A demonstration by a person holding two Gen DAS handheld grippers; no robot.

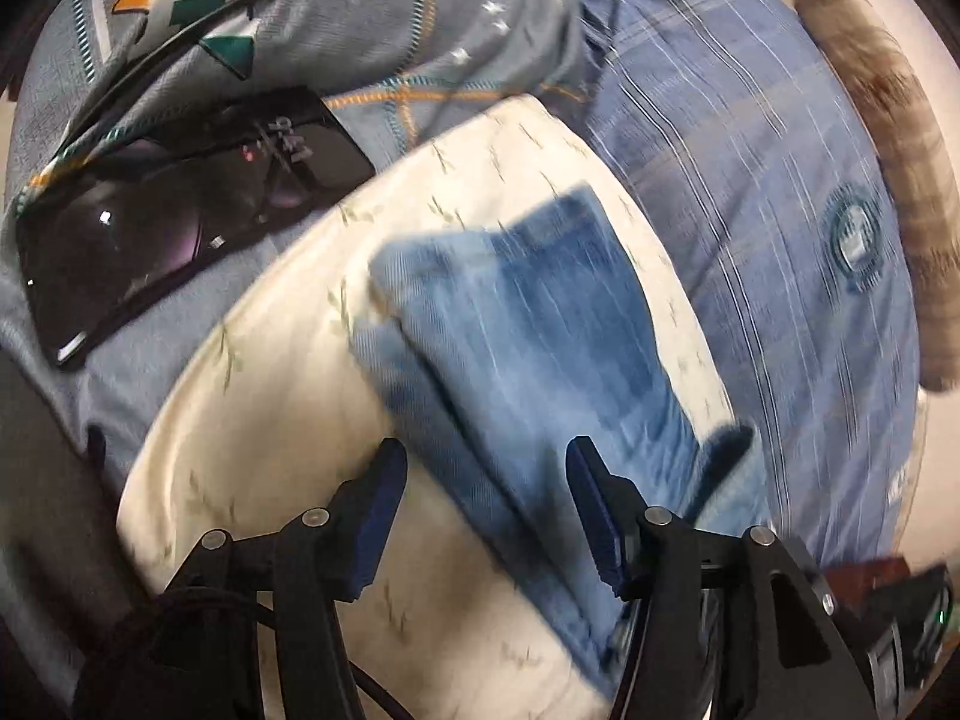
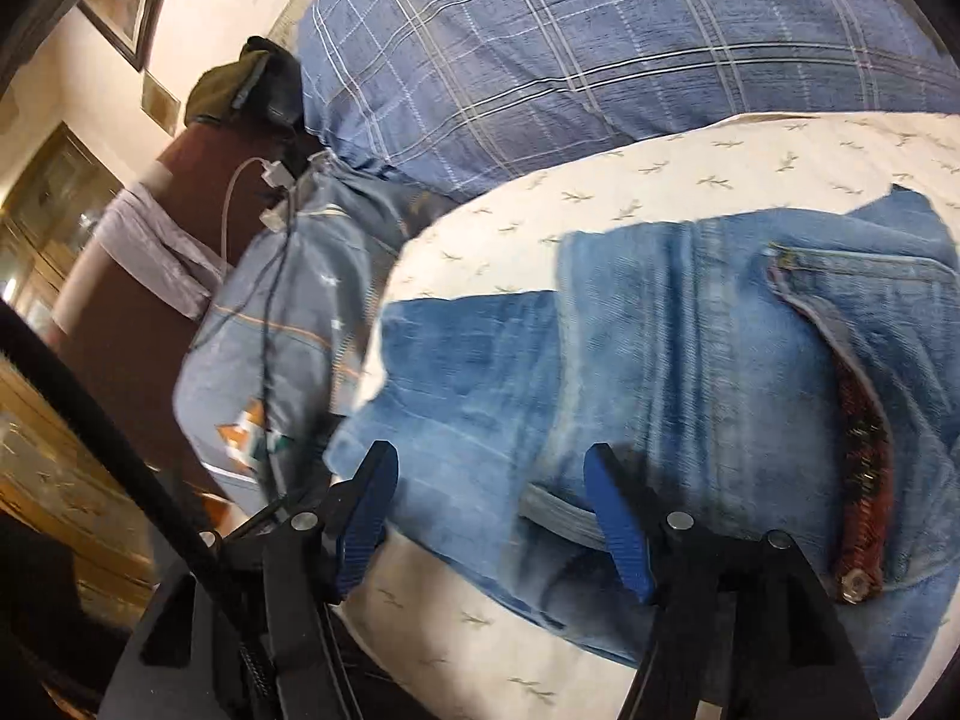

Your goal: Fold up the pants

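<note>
Blue denim pants [image 1: 516,324] lie folded on a cream patterned cushion [image 1: 288,396]. In the right wrist view the pants [image 2: 690,372] show a waistband, a pocket and a red plaid lining at the right. My left gripper [image 1: 486,462] is open, its jaws standing wide over the near edge of the pants, holding nothing. My right gripper [image 2: 492,468] is open too, its jaws spread just above the denim near the waistband, holding nothing.
A black phone [image 1: 180,210] lies on a grey patterned blanket [image 1: 372,36] at the left. A blue plaid pillow [image 2: 570,48] sits behind the cushion [image 2: 660,180]. Charger cables [image 2: 264,192] hang by a brown headboard [image 2: 144,312] at the left.
</note>
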